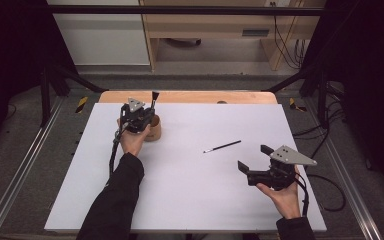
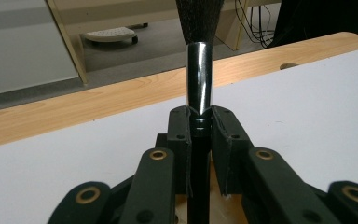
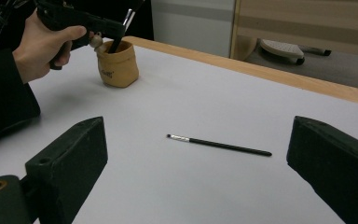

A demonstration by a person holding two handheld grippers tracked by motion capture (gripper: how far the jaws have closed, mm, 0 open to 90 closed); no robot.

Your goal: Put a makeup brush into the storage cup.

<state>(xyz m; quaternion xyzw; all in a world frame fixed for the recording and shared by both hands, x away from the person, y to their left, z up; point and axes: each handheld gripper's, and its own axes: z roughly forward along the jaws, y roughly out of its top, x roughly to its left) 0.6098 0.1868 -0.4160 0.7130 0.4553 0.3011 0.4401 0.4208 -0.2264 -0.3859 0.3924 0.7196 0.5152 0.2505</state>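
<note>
My left gripper is shut on the handle of a thick makeup brush, held upright with its black bristles on top. The handle's lower end reaches into a small tan pouch at the back left of the white table. In the left gripper view the jaws clamp the brush just below its chrome ferrule. A thin black brush lies flat on the table right of centre. My right gripper stands open a little in front of it, with the thin brush lying beyond the gap between the jaws.
A wooden table edge runs behind the white surface. In the right gripper view the tan pouch stands far left under the other hand. Cables trail off the right side.
</note>
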